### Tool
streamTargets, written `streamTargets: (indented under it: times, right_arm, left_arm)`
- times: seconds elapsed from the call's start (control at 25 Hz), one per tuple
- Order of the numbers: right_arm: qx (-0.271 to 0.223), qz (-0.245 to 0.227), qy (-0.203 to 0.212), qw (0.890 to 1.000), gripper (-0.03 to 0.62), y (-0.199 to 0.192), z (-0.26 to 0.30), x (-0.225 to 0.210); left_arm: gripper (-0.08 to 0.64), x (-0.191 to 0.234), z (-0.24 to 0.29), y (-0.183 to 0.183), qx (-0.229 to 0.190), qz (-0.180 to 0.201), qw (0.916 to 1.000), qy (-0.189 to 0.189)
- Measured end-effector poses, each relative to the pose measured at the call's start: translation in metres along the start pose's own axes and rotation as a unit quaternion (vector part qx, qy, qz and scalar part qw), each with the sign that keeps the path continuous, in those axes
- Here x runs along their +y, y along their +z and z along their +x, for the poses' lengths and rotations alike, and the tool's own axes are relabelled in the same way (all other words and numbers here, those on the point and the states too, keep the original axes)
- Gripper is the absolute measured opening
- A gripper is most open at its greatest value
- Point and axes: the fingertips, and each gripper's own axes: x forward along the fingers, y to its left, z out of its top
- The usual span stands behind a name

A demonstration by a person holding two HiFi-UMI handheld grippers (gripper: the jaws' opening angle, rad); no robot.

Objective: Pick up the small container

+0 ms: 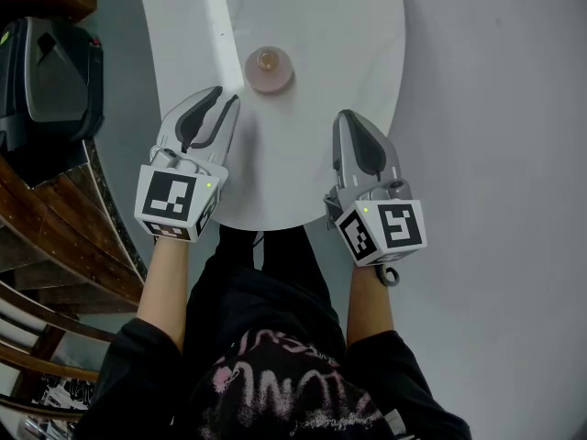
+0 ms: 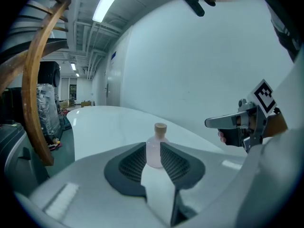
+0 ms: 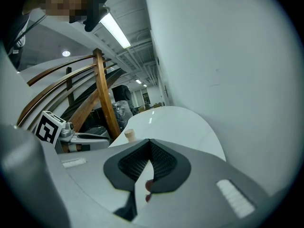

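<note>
The small container (image 1: 269, 70), at 12 o'clock, looks frosted, translucent and cork-stoppered. The bench (image 1: 312, 26) is smooth, glossy white. My fingers (image 2: 130, 166) are matt plastic, ribbed dark inside.

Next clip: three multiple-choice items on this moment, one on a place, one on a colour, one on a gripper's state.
1. Where does the small bottle stand?
A. on the white table
B. on the floor
C. in a box
2. What colour is its body?
A. green
B. pale pink
C. black
3. How do the right gripper jaws stand?
A. wide apart
B. clamped on the bottle
C. together, empty

Key: A, the head view shows it on the tabletop; B, its body is pale pink under a tan stopper; C, the tips meet with nothing between them.
</note>
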Motion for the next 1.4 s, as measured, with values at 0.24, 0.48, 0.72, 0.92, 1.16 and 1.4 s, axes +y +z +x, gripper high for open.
streamTargets:
  times: [0.24, 0.48, 0.72, 0.92, 1.16, 1.4]
  right_arm:
    - [0.004, 0.003, -0.001, 1.000, 0.023, -0.005, 0.001, -0.004]
    - [0.005, 0.003, -0.003, 1.000, 0.023, -0.004, 0.003, -0.003]
    - [0.007, 0.002, -0.007, 1.000, 0.023, -0.005, 0.001, -0.005]
    - [0.005, 0.002, -0.008, 1.000, 0.023, -0.005, 0.002, -0.007]
    - [0.011, 0.001, -0.009, 1.000, 0.023, -0.005, 0.003, -0.006]
    - [0.013, 0.003, -0.014, 1.000, 0.023, -0.006, 0.001, -0.008]
  left_arm:
    - [0.133, -0.008, 0.012, 0.002, 0.005, -0.003, 0.9999, -0.013]
    - [0.176, -0.008, 0.020, 0.007, 0.003, 0.005, 0.9998, -0.022]
    - [0.195, -0.016, 0.030, 0.006, -0.002, 0.015, 0.9992, -0.036]
    - [0.206, -0.017, 0.041, 0.005, -0.003, 0.022, 0.9989, -0.040]
    - [0.206, -0.016, 0.047, 0.011, -0.005, 0.023, 0.9987, -0.044]
    - [0.206, -0.016, 0.053, 0.013, -0.006, 0.022, 0.9985, -0.049]
